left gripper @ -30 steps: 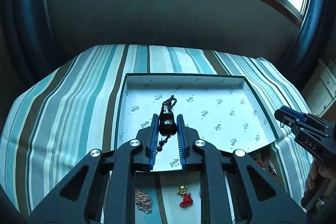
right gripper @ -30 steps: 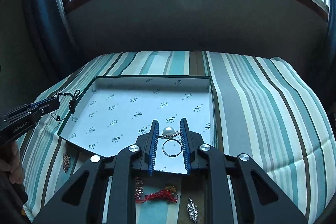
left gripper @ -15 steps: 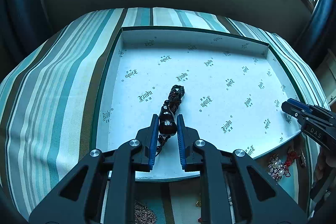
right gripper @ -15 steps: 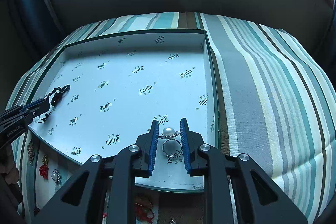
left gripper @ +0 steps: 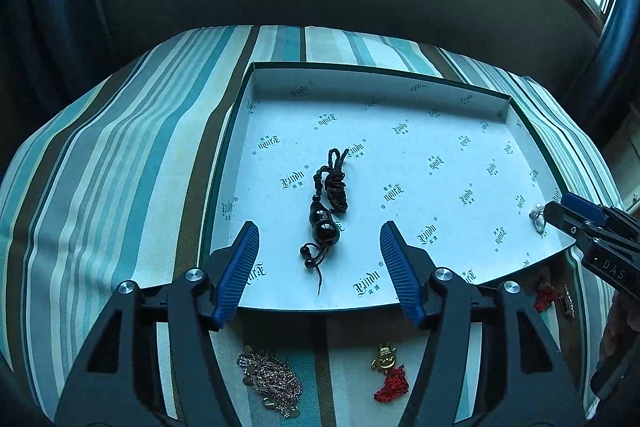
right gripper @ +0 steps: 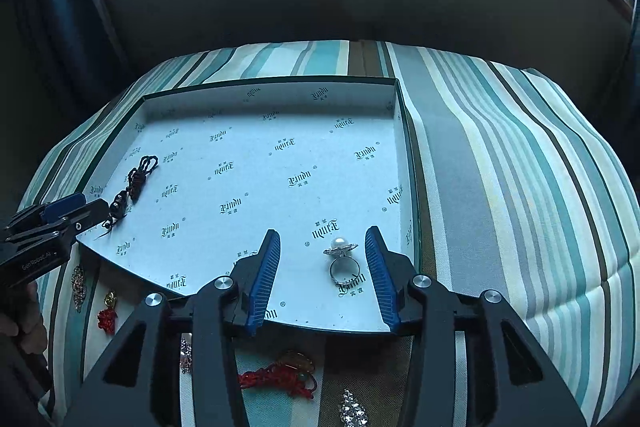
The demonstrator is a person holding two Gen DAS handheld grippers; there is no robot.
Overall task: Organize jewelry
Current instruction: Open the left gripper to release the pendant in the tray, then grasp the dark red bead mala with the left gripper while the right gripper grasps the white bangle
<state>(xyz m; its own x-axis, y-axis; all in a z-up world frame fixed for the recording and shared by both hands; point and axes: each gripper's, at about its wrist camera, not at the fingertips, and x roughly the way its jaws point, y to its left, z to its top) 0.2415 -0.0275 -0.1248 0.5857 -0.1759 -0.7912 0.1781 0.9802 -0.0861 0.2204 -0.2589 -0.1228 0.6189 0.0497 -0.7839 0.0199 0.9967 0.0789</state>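
1. Your left gripper (left gripper: pixel 320 259) is opening: the jaws stand apart with the dark glossy gourd-shaped bead pendant on a knotted brown cord (left gripper: pixel 325 223) lying between them, untouched by either pad. It rests low and centre-left on the floor of the shallow white-lined box lid with printed logos (left gripper: pixel 380 83).
2. Your right gripper (right gripper: pixel 322 267) is opening too. The silver ring with a white pearl (right gripper: pixel 342 259) lies between its jaws, nearer the right pad, free of both, at the lower right of the lid in the right wrist view.
3. Handling, pendant: light, I judge. The bead looks slick and rounded, the cord limp. Take it across the bead's waist, or pinch the knotted bundle.
4. Handling, ring: small, stiff, likely to roll. The pearl setting looks delicate, so grip the band.
5. Outside the lid, along the bottom of the frames, on the striped cloth (right gripper: pixel 500 167): a pale chain heap (left gripper: pixel 272 383), a gold charm with red tassel (left gripper: pixel 390 375), a red-corded piece (right gripper: pixel 280 375), a rhinestone brooch (right gripper: pixel 354 411).
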